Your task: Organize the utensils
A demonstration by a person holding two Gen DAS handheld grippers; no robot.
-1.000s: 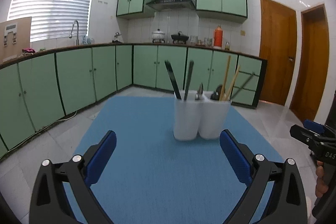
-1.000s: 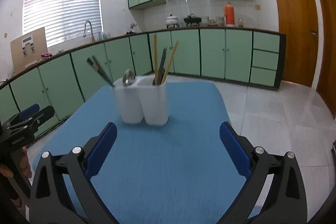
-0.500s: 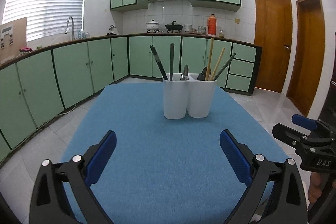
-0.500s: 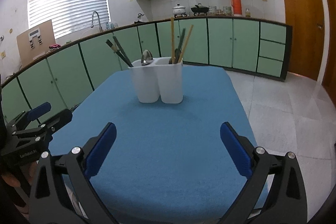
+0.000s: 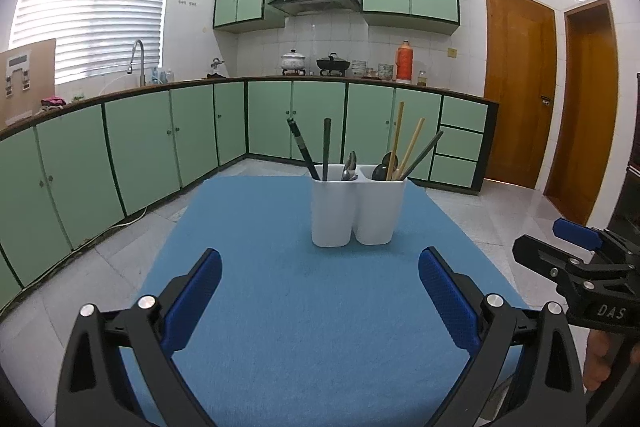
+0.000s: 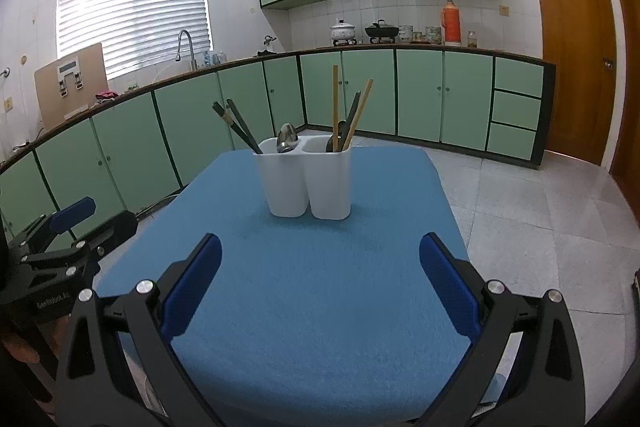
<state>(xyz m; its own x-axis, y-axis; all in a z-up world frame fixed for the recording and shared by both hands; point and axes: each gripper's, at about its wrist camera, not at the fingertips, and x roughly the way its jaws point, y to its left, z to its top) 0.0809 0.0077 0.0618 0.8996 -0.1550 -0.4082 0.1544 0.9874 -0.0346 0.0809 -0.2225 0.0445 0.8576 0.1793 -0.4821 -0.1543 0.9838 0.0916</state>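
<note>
A white two-compartment utensil holder (image 5: 357,209) stands upright on the blue table mat (image 5: 304,307); it also shows in the right wrist view (image 6: 308,183). Its left compartment holds dark chopsticks (image 5: 304,151) and a metal spoon (image 5: 349,166). Its right compartment holds wooden chopsticks (image 5: 402,147), a dark chopstick and a dark spoon (image 5: 386,165). My left gripper (image 5: 320,291) is open and empty, well short of the holder. My right gripper (image 6: 320,279) is open and empty, also back from the holder; it shows at the right edge of the left wrist view (image 5: 576,259).
The mat covers a table (image 6: 440,179) with tiled floor (image 6: 540,207) around it. Green kitchen cabinets (image 5: 140,147) run along the back and left walls. Two wooden doors (image 5: 520,87) are at the right.
Both grippers have pulled back from the holder, which looks smaller and farther away. Both stay open and empty.
</note>
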